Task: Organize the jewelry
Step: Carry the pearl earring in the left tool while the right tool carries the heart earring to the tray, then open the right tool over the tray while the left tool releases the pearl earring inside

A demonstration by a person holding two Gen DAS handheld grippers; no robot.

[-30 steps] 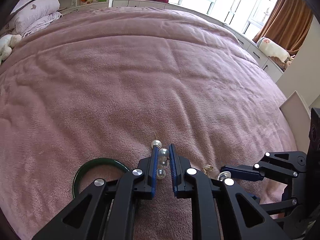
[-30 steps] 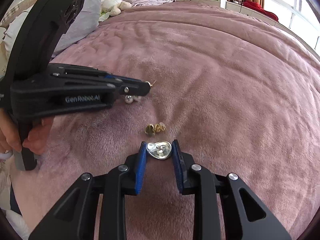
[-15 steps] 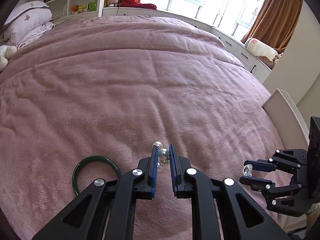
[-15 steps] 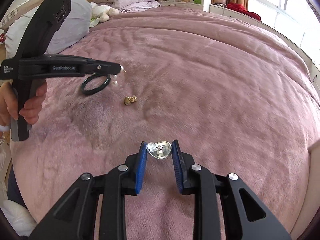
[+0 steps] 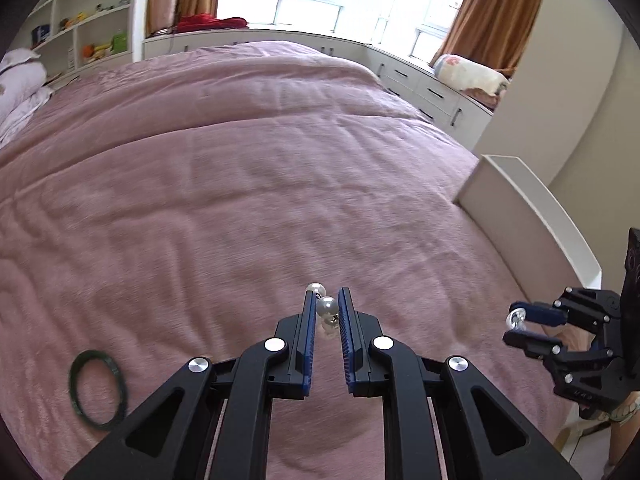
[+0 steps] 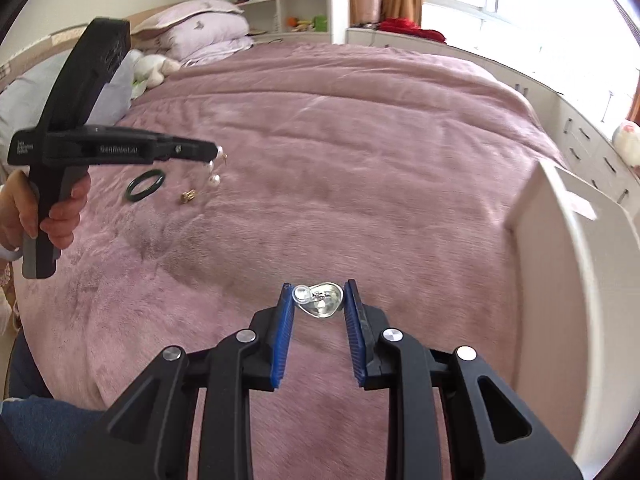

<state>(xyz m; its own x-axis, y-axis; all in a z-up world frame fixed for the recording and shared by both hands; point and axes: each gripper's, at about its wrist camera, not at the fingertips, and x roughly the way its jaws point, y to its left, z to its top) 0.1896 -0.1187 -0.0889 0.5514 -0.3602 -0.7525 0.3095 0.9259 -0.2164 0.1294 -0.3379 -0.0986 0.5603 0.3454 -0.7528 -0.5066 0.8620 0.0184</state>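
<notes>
I have the left gripper (image 5: 325,300) with jaws pinched on a pearl earring (image 5: 327,306) and the right gripper (image 6: 319,298) with jaws clamping a silver heart earring (image 6: 322,305), both lifted above the pink bed (image 6: 360,152).

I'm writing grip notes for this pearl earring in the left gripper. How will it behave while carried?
Likely floppy: in the right wrist view the pearl earring dangles below the left gripper, so it may swing. The round pearls look smooth between the fingers and might slip. It is probably light, hanging from one small grip.
</notes>
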